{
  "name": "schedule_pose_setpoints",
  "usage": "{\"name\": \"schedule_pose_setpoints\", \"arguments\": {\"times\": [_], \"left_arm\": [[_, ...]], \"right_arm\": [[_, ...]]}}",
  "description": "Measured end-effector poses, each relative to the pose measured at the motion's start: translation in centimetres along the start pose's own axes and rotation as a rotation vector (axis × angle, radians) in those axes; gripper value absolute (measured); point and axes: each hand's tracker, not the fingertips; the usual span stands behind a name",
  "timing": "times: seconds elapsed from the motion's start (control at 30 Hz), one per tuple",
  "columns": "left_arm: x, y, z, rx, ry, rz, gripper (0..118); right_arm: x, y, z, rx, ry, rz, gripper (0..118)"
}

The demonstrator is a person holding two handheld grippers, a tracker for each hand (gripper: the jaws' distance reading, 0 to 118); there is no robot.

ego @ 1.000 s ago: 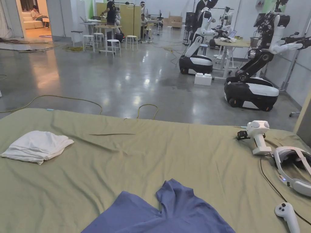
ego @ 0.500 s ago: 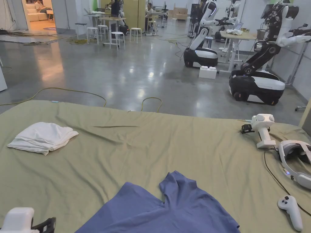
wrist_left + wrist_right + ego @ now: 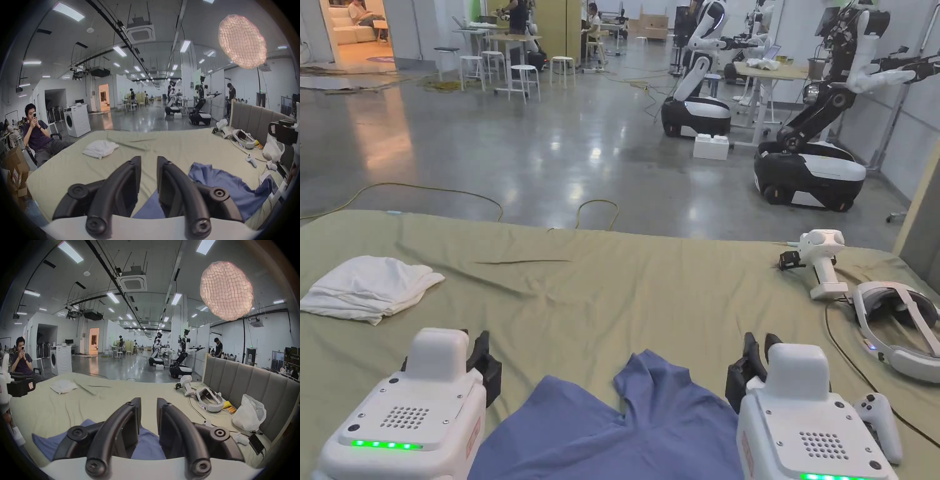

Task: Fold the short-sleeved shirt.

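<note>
Both grippers came into view, left gripper (image 3: 485,359) and right gripper (image 3: 751,365) over the near bed (image 3: 612,294) edge, jaws slightly apart, empty; blue shirt (image 3: 650,425) crumpled, folding unstarted.

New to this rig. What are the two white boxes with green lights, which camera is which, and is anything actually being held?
The white boxes are two handheld grippers, no robot arm: a person carries the left gripper and the right gripper. The head view comes from a camera on the person's head, looking down over both. Each gripper view rides on its own gripper, so the two black prongs up front are that gripper's jaws, with a gap between them: both stand open, gripping nothing.

On the olive bed sheet lies the crumpled blue shirt, the one to fold, under and between the grippers. Farther left sits a folded white cloth. On the right are a white headset, a game-style controller and a white handheld device.
</note>
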Motion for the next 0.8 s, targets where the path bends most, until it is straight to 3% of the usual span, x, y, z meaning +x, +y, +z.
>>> {"name": "schedule_pose_setpoints", "arguments": {"times": [0.03,0.1,0.17,0.37,0.53,0.7,0.8], "left_arm": [[0.1,0.4,0.0,0.016,0.0,0.005,8],[0.0,0.8,0.3,0.04,0.0,0.012,3],[-0.3,1.0,0.6,0.053,0.005,0.022,0],[-2.5,0.2,1.1,0.014,-0.006,0.047,0],[-7.1,-2.7,0.0,-0.178,0.044,0.057,0],[-12.9,-7.2,-3.1,-0.487,0.059,0.103,0],[-15.5,-10.1,-4.2,-0.629,0.078,0.146,12]], "right_arm": [[-0.1,0.1,0.0,0.011,-0.002,-0.014,12],[-0.1,0.1,0.0,0.038,0.028,-0.042,6],[-0.6,0.1,0.2,0.052,-0.002,-0.03,0],[-1.0,0.5,0.1,0.074,0.032,-0.033,0],[-1.7,0.2,-0.8,0.036,0.051,-0.015,0],[-1.6,-1.3,-1.5,-0.031,0.062,-0.008,0],[-1.4,-2.2,-1.8,-0.066,0.066,-0.011,0]]}}
